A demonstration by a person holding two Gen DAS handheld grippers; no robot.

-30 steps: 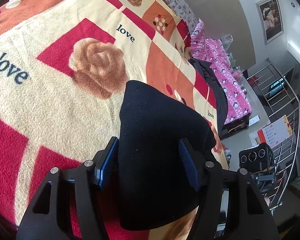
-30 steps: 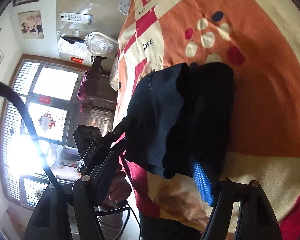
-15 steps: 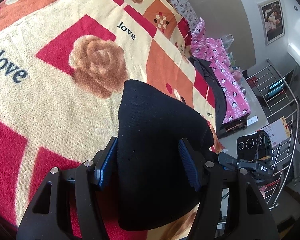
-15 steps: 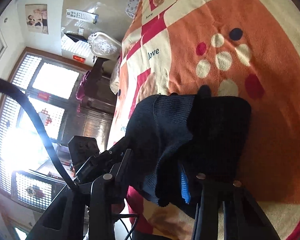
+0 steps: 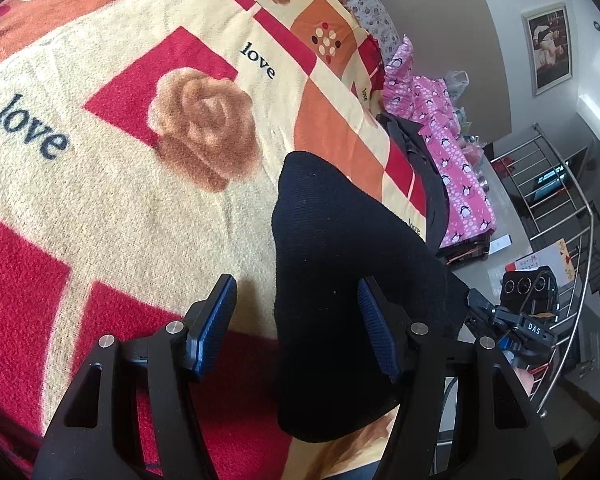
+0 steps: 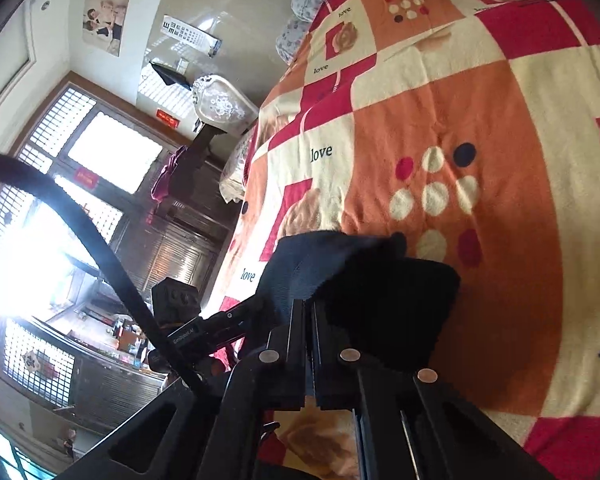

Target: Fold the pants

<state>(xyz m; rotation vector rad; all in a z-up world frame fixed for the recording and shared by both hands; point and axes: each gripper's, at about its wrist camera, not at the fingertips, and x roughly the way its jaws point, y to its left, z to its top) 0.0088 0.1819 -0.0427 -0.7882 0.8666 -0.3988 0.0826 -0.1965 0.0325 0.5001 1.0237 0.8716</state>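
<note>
The black knit pants [image 5: 340, 280] lie folded in a small thick bundle near the edge of the bed. My left gripper [image 5: 296, 320] is open, its blue pads apart; the bundle lies between them, nearer the right pad, clear of the left pad. In the right wrist view the pants [image 6: 380, 280] sit just ahead of my right gripper [image 6: 308, 312], whose jaws are closed together on the near edge of the fabric. The left gripper [image 6: 204, 328] shows to the left of the bundle.
The bed is covered by a red, orange and cream "love" blanket [image 5: 120, 200]. Pink penguin-print fabric [image 5: 452, 152] and dark clothes [image 5: 424, 160] lie at the far bed edge. A metal railing [image 5: 560, 208] stands to the right; windows [image 6: 60, 200] to the left.
My right gripper's jaws have closed together on the pants' edge and drawn back. My left gripper has shifted left, so its left pad is now clear of the bundle.
</note>
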